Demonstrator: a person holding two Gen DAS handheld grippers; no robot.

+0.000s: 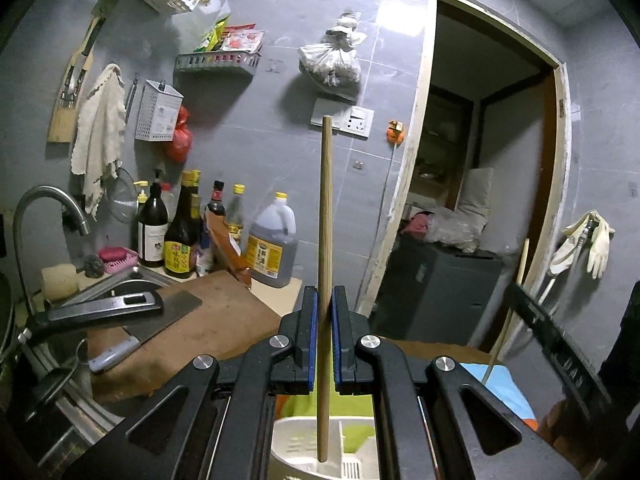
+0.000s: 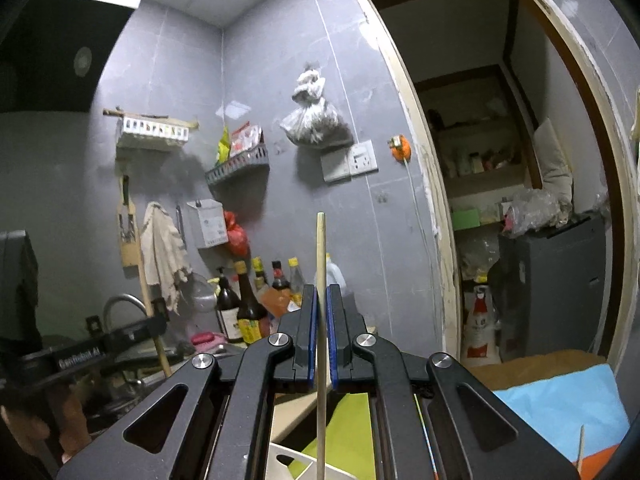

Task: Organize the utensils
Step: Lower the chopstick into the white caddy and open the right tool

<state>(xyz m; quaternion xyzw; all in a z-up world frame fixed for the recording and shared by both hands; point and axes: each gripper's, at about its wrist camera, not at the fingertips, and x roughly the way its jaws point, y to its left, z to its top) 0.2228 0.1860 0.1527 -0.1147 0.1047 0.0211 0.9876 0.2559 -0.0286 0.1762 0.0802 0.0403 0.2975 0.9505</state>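
Observation:
My left gripper (image 1: pixel 324 300) is shut on a brown wooden chopstick (image 1: pixel 326 216) held upright; its lower end hangs over a white slotted utensil holder (image 1: pixel 296 446) just below the jaws. My right gripper (image 2: pixel 321 300) is shut on a paler wooden chopstick (image 2: pixel 320 248), also upright, above the white holder's rim (image 2: pixel 280 456). The right gripper and its pale stick (image 1: pixel 516 280) show at the right edge of the left wrist view. The left gripper's body (image 2: pixel 80 354) shows at the left of the right wrist view.
A wooden cutting board (image 1: pixel 216 320) with a cleaver (image 1: pixel 160 320) lies left, beside a sink and faucet (image 1: pixel 44 208). Sauce bottles (image 1: pixel 224 232) stand against the grey tiled wall. A blue, green and orange cloth (image 2: pixel 560 404) lies on the counter. An open doorway (image 1: pixel 480 168) is at the right.

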